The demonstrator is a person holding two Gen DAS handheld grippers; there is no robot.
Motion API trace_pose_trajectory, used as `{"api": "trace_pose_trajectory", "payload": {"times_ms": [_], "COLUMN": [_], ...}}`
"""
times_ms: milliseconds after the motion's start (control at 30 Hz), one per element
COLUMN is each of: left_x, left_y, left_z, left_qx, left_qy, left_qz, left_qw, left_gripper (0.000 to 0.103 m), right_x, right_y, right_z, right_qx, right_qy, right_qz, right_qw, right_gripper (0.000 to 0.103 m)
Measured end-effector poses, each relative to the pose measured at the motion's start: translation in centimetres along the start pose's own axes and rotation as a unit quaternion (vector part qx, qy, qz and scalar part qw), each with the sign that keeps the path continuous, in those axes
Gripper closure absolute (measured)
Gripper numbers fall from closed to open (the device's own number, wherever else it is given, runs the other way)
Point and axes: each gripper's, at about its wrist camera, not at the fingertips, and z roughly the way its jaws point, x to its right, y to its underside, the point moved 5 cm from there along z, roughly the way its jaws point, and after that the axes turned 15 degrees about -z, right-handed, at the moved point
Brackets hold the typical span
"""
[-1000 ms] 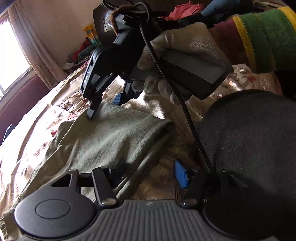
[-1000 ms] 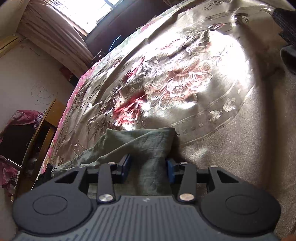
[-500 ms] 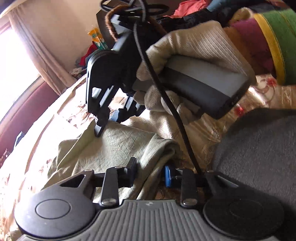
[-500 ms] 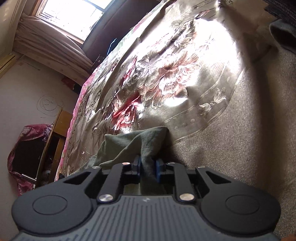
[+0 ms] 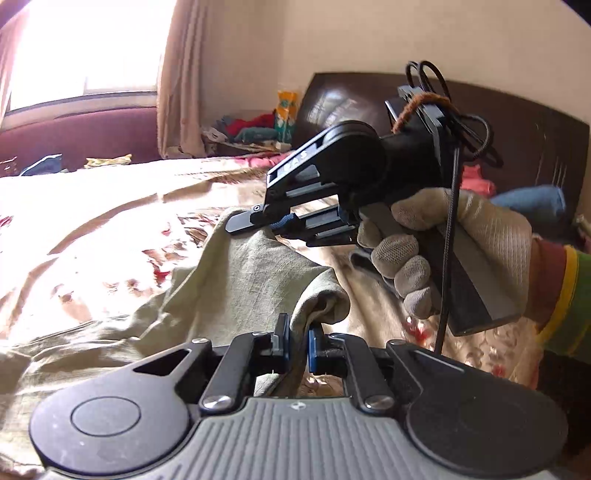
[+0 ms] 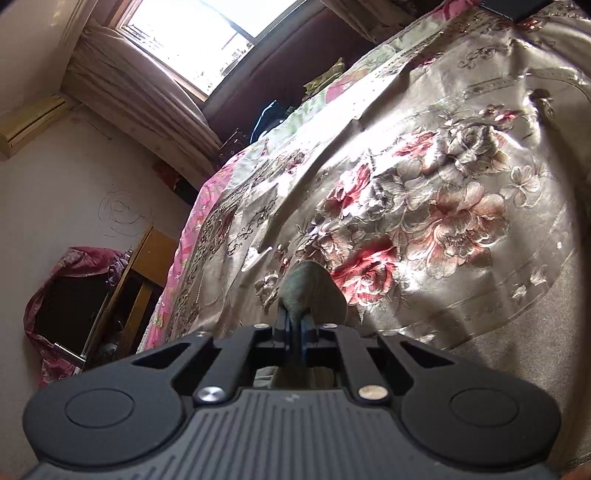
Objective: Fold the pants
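Observation:
Olive-green pants (image 5: pixel 236 291) lie on a floral bedspread (image 5: pixel 92 221), one end lifted. My left gripper (image 5: pixel 297 341) is shut on the near corner of that end. My right gripper (image 5: pixel 258 221), held by a gloved hand, is shut on the far corner of the same end. In the right wrist view the right gripper (image 6: pixel 294 325) pinches a fold of the green cloth (image 6: pixel 306 286) above the bedspread (image 6: pixel 424 206). The rest of the pants trails left and down across the bed.
A dark headboard (image 5: pixel 517 122) stands at the back. Loose clothes (image 5: pixel 251 129) are piled by the curtain (image 5: pixel 181 74). A wooden cabinet (image 6: pixel 140 280) with a pink cloth stands beside the bed. A window (image 6: pixel 207 33) is beyond the bed.
Both grippers closed on the pants' end, first the right, then the left, and lifted it off the bed. The cloth now hangs between them.

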Motion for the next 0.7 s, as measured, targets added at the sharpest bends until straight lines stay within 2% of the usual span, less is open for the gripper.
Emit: {"api": "trace_pose_trajectory", "payload": {"times_ms": [133, 300, 400, 467, 567, 700], "left_x": [-5.0, -12.6, -15.5, -16.5, -18.2, -19.8], "left_y": [-1.6, -1.5, -0.1, 0.8, 0.9, 1.1], "left_z": [-4.5, -8.8, -10.2, -10.5, -10.9, -12.2], "left_qx": [0.050, 0.100, 0.103, 0.099, 0.100, 0.109], "left_qy": [-0.024, -0.082, -0.104, -0.114, -0.108, -0.109], "left_qz": [-0.069, -0.154, -0.192, -0.203, -0.237, -0.263], "left_qw": [0.9961, 0.9797, 0.9704, 0.9676, 0.9603, 0.9525], "left_gripper": [0.079, 0.079, 0.079, 0.079, 0.079, 0.079], "right_x": [-6.3, -12.9, -16.2, -17.5, -19.2, -20.0], "right_y": [-1.2, -0.5, 1.1, 2.5, 5.2, 7.0], "right_z": [4.0, 10.2, 14.2, 16.5, 19.5, 20.9], "right_qx": [-0.022, -0.063, -0.101, -0.128, -0.168, -0.183], "right_qy": [-0.020, -0.042, -0.043, -0.039, -0.028, -0.017], "right_qz": [-0.040, -0.085, -0.118, -0.137, -0.160, -0.165], "right_qw": [0.999, 0.994, 0.987, 0.982, 0.972, 0.969], "right_gripper": [0.097, 0.097, 0.097, 0.097, 0.097, 0.097]}}
